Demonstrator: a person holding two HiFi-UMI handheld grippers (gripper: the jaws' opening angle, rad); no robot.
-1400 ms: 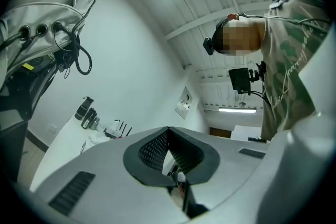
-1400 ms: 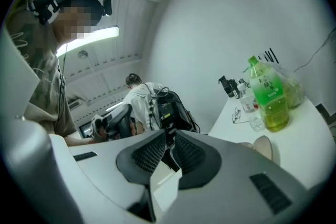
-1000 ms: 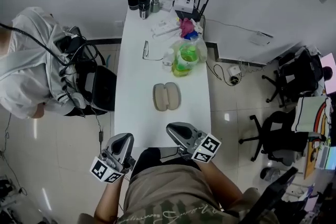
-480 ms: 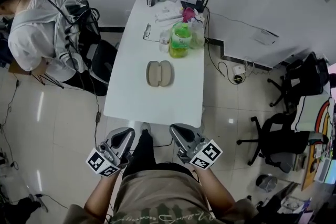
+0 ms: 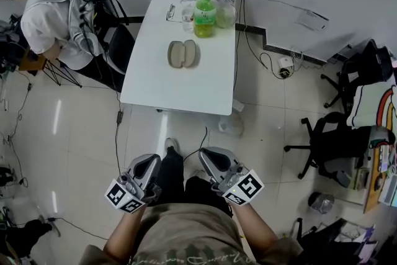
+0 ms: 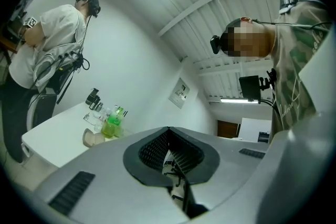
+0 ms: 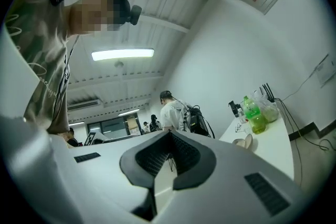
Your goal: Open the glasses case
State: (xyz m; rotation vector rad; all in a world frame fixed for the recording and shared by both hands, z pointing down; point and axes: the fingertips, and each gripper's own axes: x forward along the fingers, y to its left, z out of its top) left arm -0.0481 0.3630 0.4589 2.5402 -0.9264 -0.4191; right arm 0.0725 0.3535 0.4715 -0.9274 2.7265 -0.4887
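Tabletop (image 5: 186,87) is way out front. The case (image 5: 182,54) sits mid-tabletop, looks splayed open already, long axis running away from the tools. Left tool (image 5: 147,166) and right tool (image 5: 213,159) are pressed together, empty, about equally far off.

A beige glasses case (image 5: 182,54) is lying apparently fully open, its two oval halves resting side by side, mid white table (image 5: 180,87).

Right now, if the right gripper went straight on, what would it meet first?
Nothing near: open air ahead of the right gripper. The table lies off to its right. Farther on, probably the person with a backpack, depth unclear.
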